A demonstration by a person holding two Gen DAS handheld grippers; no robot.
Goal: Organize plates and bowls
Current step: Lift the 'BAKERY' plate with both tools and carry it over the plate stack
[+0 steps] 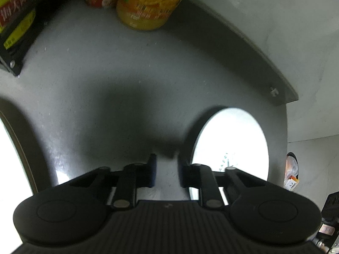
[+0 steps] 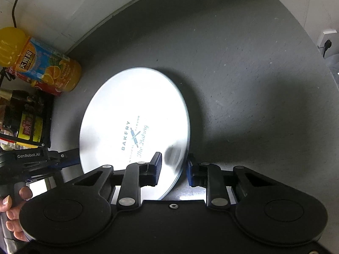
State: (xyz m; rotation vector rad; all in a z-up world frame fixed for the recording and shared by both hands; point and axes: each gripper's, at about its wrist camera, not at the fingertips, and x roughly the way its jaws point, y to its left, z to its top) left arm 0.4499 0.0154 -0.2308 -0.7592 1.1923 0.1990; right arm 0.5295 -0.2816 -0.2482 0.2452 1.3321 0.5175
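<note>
Your right gripper (image 2: 173, 169) straddles the white plate's (image 2: 131, 110) lower-right rim, pads not visibly pressing. Left gripper (image 1: 166, 172) nearly clenched, empty, over grey desk (image 1: 106, 74).

white round plate (image 2: 135, 114) (blue bakery print), flat on grey countertop (image 2: 243, 84)

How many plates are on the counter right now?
1 clearly: the white bakery plate, its right edge between the right gripper's fingers. A bright curved shape at the left-wrist view's left edge may be another dish; I cannot tell.
</note>
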